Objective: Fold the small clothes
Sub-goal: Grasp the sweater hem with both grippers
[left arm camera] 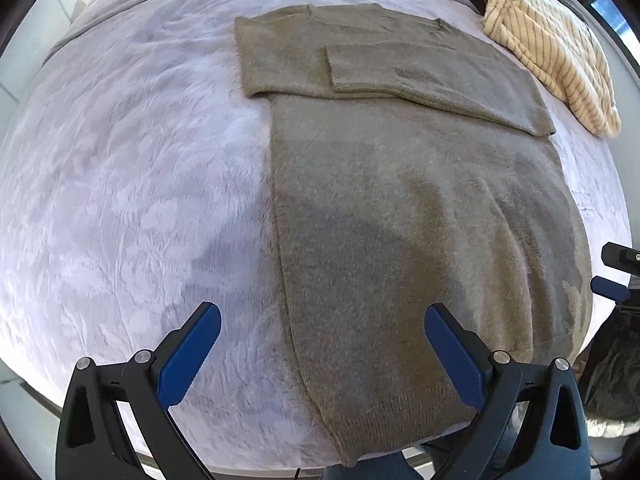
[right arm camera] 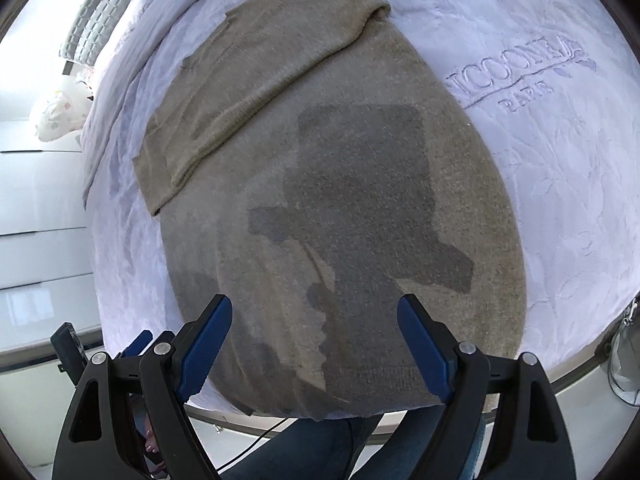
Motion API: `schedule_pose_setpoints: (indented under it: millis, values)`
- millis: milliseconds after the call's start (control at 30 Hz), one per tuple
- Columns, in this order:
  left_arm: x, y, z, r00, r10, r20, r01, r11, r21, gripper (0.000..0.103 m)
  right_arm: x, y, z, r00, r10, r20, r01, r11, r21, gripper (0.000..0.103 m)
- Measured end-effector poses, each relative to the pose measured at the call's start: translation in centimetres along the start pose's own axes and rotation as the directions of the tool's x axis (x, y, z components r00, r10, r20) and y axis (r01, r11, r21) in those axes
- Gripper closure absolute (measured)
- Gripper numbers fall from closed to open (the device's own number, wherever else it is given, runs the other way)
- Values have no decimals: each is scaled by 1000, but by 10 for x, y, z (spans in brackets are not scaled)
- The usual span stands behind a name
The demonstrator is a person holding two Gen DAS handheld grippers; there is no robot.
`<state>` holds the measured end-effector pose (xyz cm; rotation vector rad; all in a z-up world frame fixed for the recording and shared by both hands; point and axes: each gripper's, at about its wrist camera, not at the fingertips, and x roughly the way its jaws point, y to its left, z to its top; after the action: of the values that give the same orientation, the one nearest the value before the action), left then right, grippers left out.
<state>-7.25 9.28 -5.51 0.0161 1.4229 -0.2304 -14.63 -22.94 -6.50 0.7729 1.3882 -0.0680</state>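
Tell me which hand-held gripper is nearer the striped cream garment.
Right, judging by the layout. The striped cream garment lies off the olive sweater's far right corner; the right hand-held gripper hangs over that sweater's near hem, and the left hand-held gripper straddles its left edge.

The sweater lies flat on the bed, its hem between both tongs, sleeves folded across its far end. A striped garment lies beyond, right of the left tongs.
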Motion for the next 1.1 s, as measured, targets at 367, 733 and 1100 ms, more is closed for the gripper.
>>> schedule_pose_setpoints:
  millis: [367, 733, 1100]
  values:
    - [5, -13, -42, 999, 38, -10, -38, 998, -41, 1, -6, -33, -20, 1000, -11, -29, 10, 999, -43, 16]
    - [26, -14, -91, 995, -68, -75, 62, 995, -80, 1, -12, -96, -41, 999, -14, -30, 14, 1000, -16, 16]
    - [46, -26, -93, 971, -216, -100, 204, 972, -116, 1, 11, -120, -46, 992, 100, -73, -102, 994, -28, 15]
